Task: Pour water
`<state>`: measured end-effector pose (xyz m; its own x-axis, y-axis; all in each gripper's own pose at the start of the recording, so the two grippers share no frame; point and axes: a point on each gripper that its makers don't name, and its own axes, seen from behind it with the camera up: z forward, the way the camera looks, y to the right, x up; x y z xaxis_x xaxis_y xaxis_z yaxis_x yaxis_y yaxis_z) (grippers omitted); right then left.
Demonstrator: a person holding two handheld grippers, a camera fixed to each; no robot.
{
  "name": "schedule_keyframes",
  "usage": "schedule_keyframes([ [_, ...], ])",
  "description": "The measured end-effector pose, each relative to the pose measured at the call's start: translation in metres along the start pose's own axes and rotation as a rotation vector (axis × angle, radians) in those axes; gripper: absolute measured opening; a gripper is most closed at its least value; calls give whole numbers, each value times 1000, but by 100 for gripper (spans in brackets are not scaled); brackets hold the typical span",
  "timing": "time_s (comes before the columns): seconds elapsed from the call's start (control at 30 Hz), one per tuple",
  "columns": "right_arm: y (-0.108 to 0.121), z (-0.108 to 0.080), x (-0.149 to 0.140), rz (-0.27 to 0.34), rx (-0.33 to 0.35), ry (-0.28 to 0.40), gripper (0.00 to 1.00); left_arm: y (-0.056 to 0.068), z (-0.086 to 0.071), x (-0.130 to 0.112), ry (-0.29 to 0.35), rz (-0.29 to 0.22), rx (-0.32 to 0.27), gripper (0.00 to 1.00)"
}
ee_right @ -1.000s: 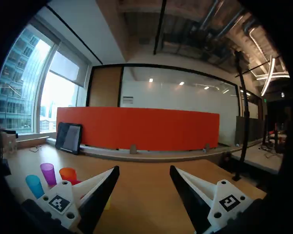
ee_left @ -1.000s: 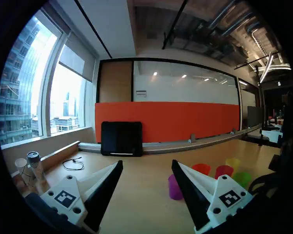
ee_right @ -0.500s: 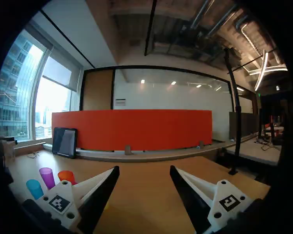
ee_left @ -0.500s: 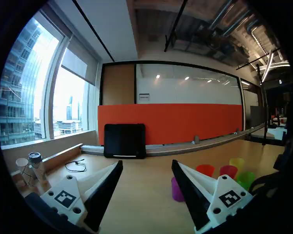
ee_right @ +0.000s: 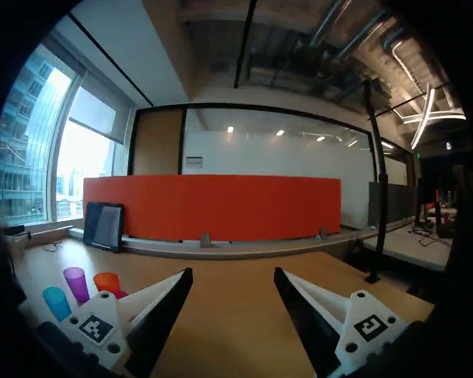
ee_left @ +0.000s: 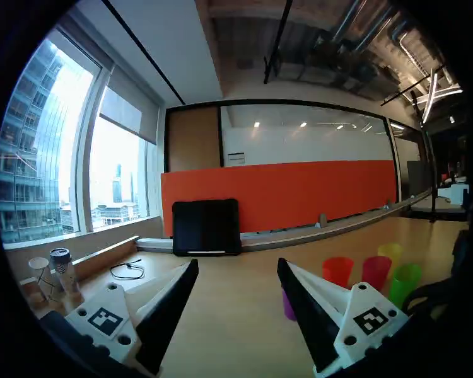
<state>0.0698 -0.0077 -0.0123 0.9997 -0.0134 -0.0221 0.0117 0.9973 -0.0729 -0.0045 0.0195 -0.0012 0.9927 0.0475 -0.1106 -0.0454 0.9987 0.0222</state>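
Observation:
Several coloured plastic cups stand on the wooden table (ee_left: 236, 315). In the left gripper view an orange cup (ee_left: 337, 271), a red cup (ee_left: 375, 271), a yellow cup (ee_left: 390, 252) and a green cup (ee_left: 405, 282) stand right of centre, and a purple cup (ee_left: 288, 305) is half hidden behind the right finger. My left gripper (ee_left: 236, 277) is open and holds nothing. In the right gripper view a blue cup (ee_right: 57, 302), a purple cup (ee_right: 77, 283) and an orange cup (ee_right: 106, 282) stand low on the left. My right gripper (ee_right: 232, 280) is open with nothing between its fingers, right of those cups.
A black tablet (ee_left: 206, 227) leans against the orange partition (ee_left: 280, 192) at the table's back. A cable (ee_left: 127, 269) lies near it. A can (ee_left: 64, 269) and a small cup (ee_left: 40, 271) stand by the window ledge on the left. A black pole (ee_right: 375, 189) rises at the right.
Both views have tilted slightly, so the cups sit a little differently in frame. Both grippers stay open and empty.

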Motion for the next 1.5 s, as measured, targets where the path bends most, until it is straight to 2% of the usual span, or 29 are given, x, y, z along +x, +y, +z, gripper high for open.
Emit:
schedule_keyframes([
  [0.3,-5,0,8,-17,3,3,100,-3,-3,-14,0,11,20,93],
  [0.6,-13,2,14,-34,8,7,100,1,-8,-32,-19,-17,17,92],
  [1.2,-17,3,16,-39,11,6,100,-1,-8,-48,-51,-67,16,93],
  [1.5,-15,2,15,-33,8,4,100,-1,-7,-50,-63,-69,8,93],
])
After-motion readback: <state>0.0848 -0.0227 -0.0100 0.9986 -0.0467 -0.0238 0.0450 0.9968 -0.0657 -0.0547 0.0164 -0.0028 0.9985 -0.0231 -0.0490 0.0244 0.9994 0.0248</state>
